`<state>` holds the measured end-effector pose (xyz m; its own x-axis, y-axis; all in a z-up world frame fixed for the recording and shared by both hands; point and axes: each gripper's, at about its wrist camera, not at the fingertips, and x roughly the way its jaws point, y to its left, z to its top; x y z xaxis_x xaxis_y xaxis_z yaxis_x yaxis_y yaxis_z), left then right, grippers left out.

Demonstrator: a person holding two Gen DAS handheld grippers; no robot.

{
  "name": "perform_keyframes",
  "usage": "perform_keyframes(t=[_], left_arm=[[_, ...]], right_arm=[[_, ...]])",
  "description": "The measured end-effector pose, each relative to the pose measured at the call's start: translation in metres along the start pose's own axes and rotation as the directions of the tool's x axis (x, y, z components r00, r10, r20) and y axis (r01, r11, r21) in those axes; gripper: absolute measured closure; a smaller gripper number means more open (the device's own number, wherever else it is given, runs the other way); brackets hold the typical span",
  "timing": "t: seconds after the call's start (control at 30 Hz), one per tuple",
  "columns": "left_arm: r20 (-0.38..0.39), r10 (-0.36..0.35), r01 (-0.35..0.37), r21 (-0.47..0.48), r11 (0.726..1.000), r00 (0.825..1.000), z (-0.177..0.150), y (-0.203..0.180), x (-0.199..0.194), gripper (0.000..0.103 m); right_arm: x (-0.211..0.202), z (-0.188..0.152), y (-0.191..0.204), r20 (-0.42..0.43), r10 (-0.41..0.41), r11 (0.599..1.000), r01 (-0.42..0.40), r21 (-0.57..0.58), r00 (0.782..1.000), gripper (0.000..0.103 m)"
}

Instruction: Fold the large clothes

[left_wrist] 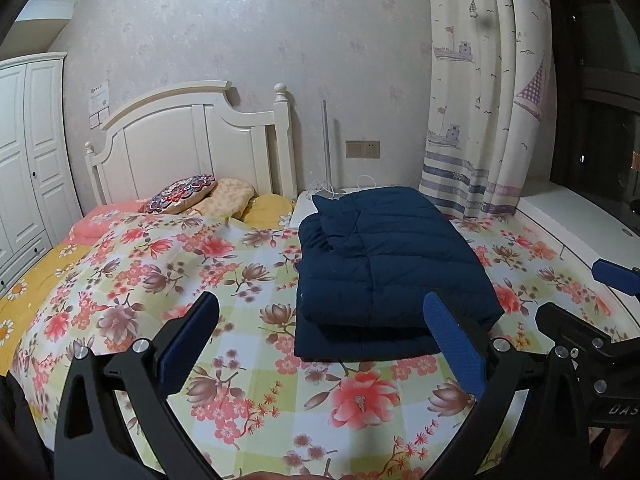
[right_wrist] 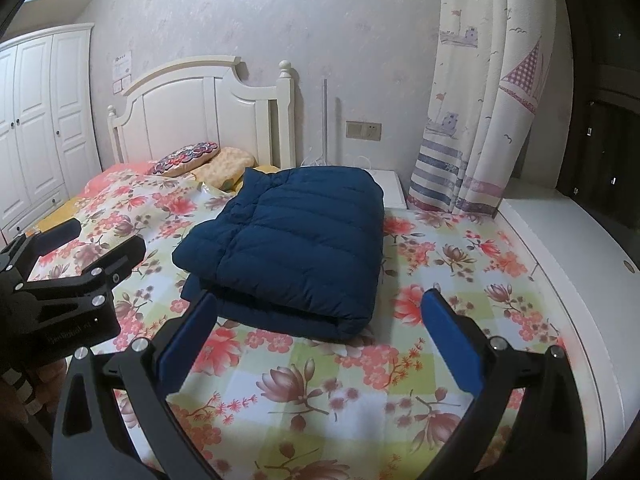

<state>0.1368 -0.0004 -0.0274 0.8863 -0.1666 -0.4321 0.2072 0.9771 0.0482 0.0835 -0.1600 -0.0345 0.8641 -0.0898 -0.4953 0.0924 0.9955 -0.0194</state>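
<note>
A navy quilted down jacket [left_wrist: 384, 260] lies folded into a thick rectangle on the floral bedspread [left_wrist: 200, 272], seen again in the right wrist view as the jacket [right_wrist: 296, 248]. My left gripper [left_wrist: 320, 308] is open, held above the bed just short of the jacket's near edge, with nothing between its blue pads. My right gripper [right_wrist: 320, 308] is open too, hovering over the jacket's near right corner without touching it. The left gripper [right_wrist: 72, 240] appears at the left edge of the right wrist view. The right gripper's fingers [left_wrist: 616, 276] show at the right edge of the left wrist view.
Pillows [left_wrist: 200, 196] lie against the white headboard [left_wrist: 192, 140]. A white nightstand [right_wrist: 388, 188] stands behind the jacket, a printed curtain [left_wrist: 480, 100] beside it. A white wardrobe [left_wrist: 24, 152] is at far left. A white ledge [right_wrist: 560, 248] runs along the bed's right side.
</note>
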Motion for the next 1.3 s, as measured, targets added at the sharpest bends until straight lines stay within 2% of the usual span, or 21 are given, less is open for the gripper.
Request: perform_keyframes(t=[1.3], left_arm=[[-0.011,-0.002,0.002,-0.002,1.0,1.0,-0.0074,0.0018,-0.0005,0.005]], right_arm=[[0.0017,-0.0052,0.0088,-0.006,0.021,1.0,-0.021,-0.011,1.0,0.002]])
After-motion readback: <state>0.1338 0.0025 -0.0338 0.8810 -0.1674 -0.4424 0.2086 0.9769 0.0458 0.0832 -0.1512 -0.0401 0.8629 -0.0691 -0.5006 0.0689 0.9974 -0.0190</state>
